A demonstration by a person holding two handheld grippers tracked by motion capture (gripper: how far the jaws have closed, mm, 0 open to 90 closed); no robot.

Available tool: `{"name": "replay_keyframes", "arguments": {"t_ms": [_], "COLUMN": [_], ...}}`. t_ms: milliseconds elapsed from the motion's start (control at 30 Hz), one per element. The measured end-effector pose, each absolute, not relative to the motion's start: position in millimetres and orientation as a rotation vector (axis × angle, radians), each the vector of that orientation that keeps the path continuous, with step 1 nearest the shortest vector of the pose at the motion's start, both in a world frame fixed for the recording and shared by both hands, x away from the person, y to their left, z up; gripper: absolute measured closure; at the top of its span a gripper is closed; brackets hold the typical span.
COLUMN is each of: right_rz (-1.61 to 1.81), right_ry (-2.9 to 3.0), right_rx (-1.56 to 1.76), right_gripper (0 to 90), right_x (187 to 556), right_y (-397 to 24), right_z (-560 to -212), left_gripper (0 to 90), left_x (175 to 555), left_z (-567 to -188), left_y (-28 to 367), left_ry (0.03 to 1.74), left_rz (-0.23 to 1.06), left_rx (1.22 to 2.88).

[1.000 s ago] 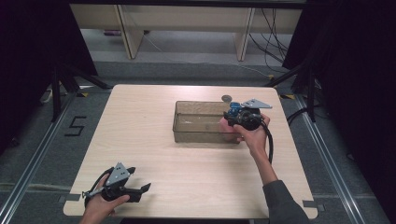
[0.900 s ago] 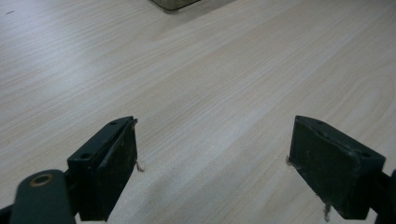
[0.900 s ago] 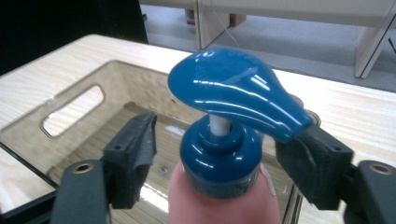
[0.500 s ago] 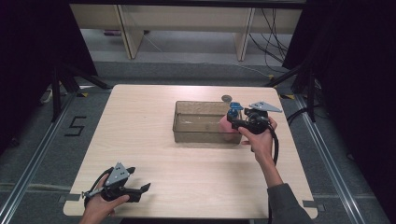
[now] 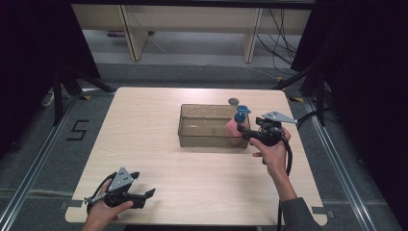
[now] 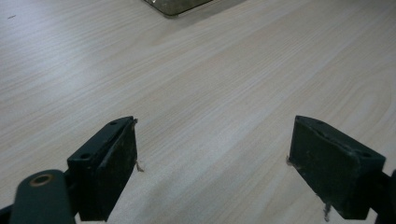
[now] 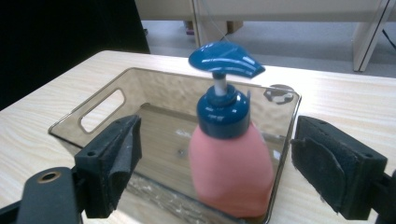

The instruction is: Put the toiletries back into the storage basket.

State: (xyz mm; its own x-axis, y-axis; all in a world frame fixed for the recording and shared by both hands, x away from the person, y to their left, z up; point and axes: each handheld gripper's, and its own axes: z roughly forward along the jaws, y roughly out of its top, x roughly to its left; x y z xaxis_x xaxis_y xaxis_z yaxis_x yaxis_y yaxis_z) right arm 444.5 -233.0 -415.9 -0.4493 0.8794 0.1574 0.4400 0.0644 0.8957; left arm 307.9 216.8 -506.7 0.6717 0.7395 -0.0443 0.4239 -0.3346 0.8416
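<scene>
The left gripper [image 5: 144, 195] rests at the near table [image 5: 144, 125] edge, jaws spread over bare wood. Farther off, the right gripper [image 5: 242, 129] has just been opening; its jaws flank the pink bottle [image 7: 231, 168] without touching. The bottle stands upright in the tray's [image 5: 202, 126] right end.

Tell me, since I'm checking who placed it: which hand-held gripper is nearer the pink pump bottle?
Right. The right hand-held gripper sits open just beside the pink pump bottle in the clear bin; the left hand-held gripper rests far off at the table's near left corner.
</scene>
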Motion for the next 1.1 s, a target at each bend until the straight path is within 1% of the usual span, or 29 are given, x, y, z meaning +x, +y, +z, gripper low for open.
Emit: {"name": "replay_keyframes", "arguments": {"t_ms": [333, 400, 500, 533, 633, 667, 1000, 1100], "right_rz": [1.385, 1.373, 1.383, 1.38, 1.408, 1.401, 1.403, 1.433], "right_ry": [1.919, 1.939, 1.928, 1.931, 1.933, 1.938, 1.963, 1.962], "right_rx": [1.351, 1.305, 1.339, 1.283, 1.319, 1.279, 1.254, 1.29], "right_gripper": [17.1, 17.2, 17.3, 17.3, 17.4, 17.4, 17.4, 17.4], "right_x": [430, 430, 422, 423, 416, 415, 403, 397], "right_y": [-231, -233, -231, -233, -230, -231, -230, -228], "right_z": [-419, -418, -417, -418, -418, -419, -422, -420], "left_gripper": [14.8, 14.8, 14.8, 14.8, 14.8, 14.8, 14.8, 14.8], "left_x": [308, 308, 308, 308, 308, 308, 308, 307], "left_z": [-507, -507, -507, -507, -507, -507, -507, -506], "left_y": [217, 216, 216, 216, 216, 216, 215, 216], "left_ry": [0.904, 0.909, 0.908, 0.904, 0.905, 0.905, 0.903, 0.904], "left_rz": [0.437, 0.435, 0.439, 0.439, 0.439, 0.439, 0.437, 0.447], "left_rx": [1.978, 1.978, 1.99, 1.987, 1.972, 1.972, 1.969, 1.975]}}
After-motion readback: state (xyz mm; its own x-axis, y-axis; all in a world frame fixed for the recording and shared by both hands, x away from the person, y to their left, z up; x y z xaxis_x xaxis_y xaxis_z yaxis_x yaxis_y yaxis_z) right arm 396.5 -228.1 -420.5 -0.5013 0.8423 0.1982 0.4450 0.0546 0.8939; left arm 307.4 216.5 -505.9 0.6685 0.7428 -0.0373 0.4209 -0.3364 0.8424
